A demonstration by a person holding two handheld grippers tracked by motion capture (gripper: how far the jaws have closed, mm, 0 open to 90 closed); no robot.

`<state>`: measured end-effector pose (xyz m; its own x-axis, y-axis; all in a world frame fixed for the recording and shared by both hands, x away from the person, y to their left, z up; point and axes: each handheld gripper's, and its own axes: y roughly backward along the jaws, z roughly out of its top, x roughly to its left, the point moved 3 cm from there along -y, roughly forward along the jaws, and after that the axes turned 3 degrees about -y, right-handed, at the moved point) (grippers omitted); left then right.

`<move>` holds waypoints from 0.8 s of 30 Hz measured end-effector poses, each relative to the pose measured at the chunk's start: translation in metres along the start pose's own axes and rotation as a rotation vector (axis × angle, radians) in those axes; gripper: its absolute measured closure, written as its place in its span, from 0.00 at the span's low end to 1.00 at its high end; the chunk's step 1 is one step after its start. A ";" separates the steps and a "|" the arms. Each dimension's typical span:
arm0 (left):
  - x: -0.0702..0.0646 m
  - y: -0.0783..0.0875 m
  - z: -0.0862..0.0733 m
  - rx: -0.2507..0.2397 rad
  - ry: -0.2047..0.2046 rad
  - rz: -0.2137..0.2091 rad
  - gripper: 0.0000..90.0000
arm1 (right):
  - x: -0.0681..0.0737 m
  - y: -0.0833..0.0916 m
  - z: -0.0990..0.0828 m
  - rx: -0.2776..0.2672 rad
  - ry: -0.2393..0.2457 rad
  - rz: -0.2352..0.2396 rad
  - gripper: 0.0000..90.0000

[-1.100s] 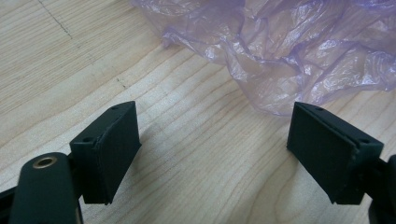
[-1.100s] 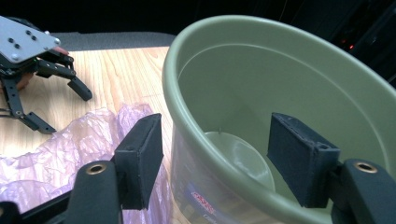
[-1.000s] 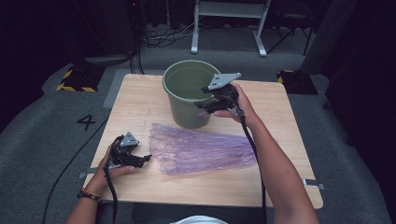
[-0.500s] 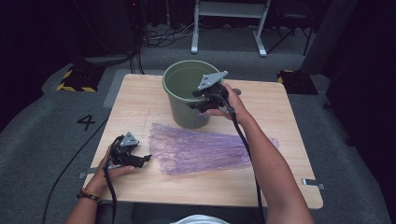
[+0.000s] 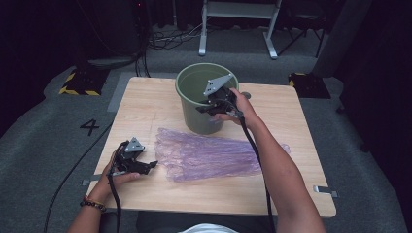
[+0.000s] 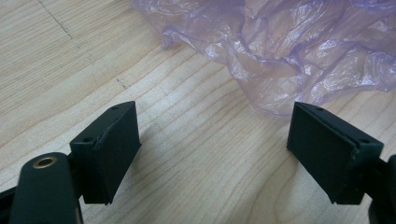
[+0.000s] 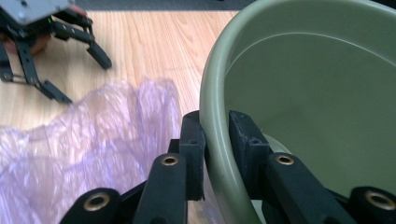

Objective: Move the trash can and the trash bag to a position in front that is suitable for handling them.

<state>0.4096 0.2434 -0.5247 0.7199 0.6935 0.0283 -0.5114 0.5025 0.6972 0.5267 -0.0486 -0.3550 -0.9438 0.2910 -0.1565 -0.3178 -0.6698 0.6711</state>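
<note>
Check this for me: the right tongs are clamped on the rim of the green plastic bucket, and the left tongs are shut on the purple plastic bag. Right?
Partly. The right tongs do clamp the green plastic bucket rim. But the left tongs stand open over bare wood, short of the crinkled purple plastic bag, as the left gripper view shows.

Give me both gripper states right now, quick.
Left gripper: open, empty, jaws wide apart over the table, just short of the purple plastic bag.
Right gripper: shut on the green bucket, jaws clamping its rim.
</note>
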 end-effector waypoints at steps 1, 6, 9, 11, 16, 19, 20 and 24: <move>0.000 0.000 0.000 0.000 0.001 0.000 0.19 | 0.001 0.004 -0.003 0.013 0.003 -0.015 0.85; 0.000 0.000 0.000 0.000 -0.001 0.001 0.19 | 0.004 0.016 -0.013 0.014 -0.002 -0.029 0.85; 0.000 0.001 -0.001 0.003 -0.010 -0.003 0.19 | 0.010 0.025 -0.022 0.001 0.002 -0.028 0.85; 0.000 0.002 -0.002 0.002 -0.013 -0.008 0.19 | 0.014 0.029 -0.025 -0.008 0.004 -0.026 0.84; 0.000 0.004 -0.004 0.001 -0.011 -0.012 0.19 | 0.023 0.045 -0.034 -0.076 -0.018 -0.024 0.71; 0.000 0.004 -0.004 0.001 -0.011 -0.012 0.19 | 0.030 0.066 -0.039 -0.158 -0.043 -0.050 0.58; 0.000 0.004 -0.004 0.001 -0.011 -0.009 0.19 | 0.033 0.075 -0.042 -0.180 -0.046 -0.049 0.58; 0.000 0.005 -0.004 0.003 -0.011 -0.009 0.19 | 0.040 0.100 -0.061 -0.220 -0.059 -0.113 0.53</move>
<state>0.4051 0.2480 -0.5246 0.7294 0.6834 0.0303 -0.5037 0.5066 0.6998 0.4516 -0.1456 -0.3386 -0.8964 0.4076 -0.1744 -0.4390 -0.7614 0.4769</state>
